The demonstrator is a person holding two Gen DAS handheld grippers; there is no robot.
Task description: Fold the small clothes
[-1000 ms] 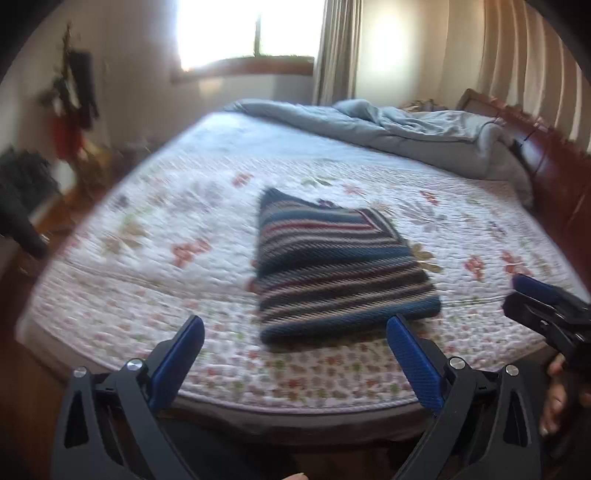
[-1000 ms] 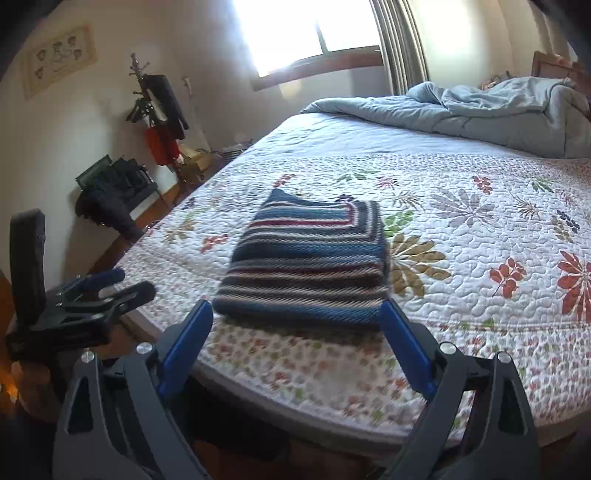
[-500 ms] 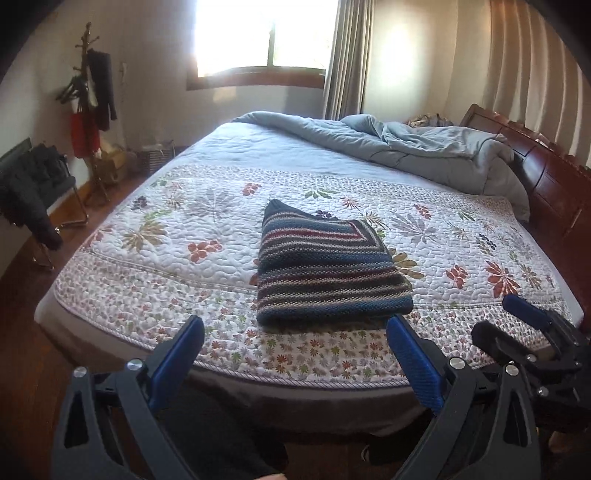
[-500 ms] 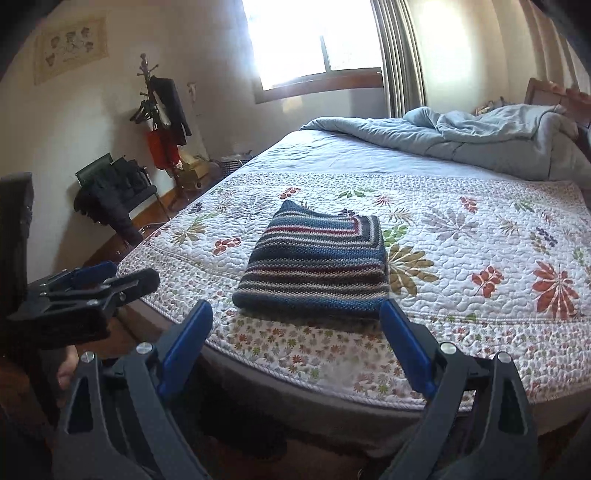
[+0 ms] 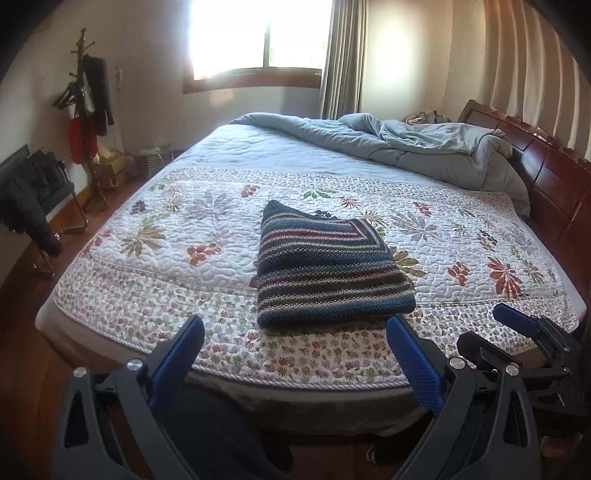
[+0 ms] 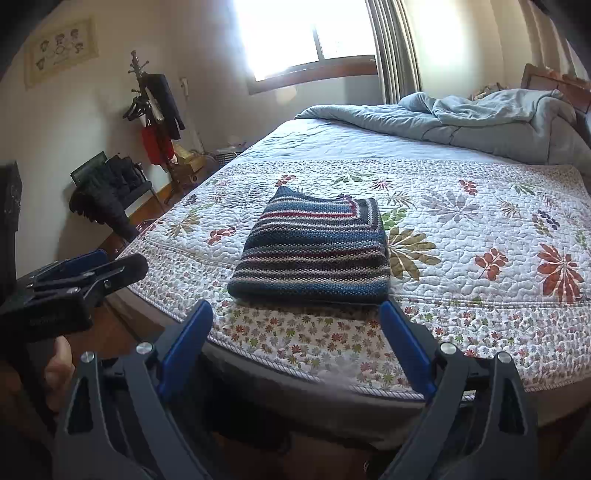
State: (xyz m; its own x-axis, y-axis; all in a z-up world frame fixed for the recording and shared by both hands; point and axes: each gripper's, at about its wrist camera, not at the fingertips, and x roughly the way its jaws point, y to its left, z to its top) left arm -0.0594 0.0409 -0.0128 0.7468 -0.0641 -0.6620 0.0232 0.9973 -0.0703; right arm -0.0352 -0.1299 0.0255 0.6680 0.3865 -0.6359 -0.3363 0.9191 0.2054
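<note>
Both tongs are spread wide and hold nothing: your left gripper [image 5: 295, 354] and your right gripper [image 6: 297, 332] each hang off the near edge of the bed [image 5: 332, 402], fingers pointing toward the sweater [image 5: 328, 267], clear of it. From the right wrist view the left gripper shows at the far left as a dark clamp with blue pads, with part of your hand [image 6: 55, 373] below it; from the left wrist view the right gripper shows at the lower right, its blue pad tip raised. Your sweater, a knit of blue, red, cream and dark stripes, lies folded into a thick, roughly square bundle near the foot of the bed, the folded edge toward you and one corner poking up at the far left. It rests flat on the quilt [image 5: 155, 258], a white one printed with leaves and flowers and edged with a band of small blossoms that runs between the sweater and the mattress edge. Farther back a grey-blue duvet [image 5: 424, 147] is bunched toward the wooden headboard [image 5: 554, 173] on the right. Behind the bed a bright window [image 5: 258, 33] with a curtain [image 5: 343, 55] beside it washes out the wall. At the left stand a coat rack [image 5: 86, 92] hung with dark and red things, and a chair [image 5: 33, 184] draped with dark clothing. On the wall in the right wrist view hangs a framed picture [image 6: 61, 51].
</note>
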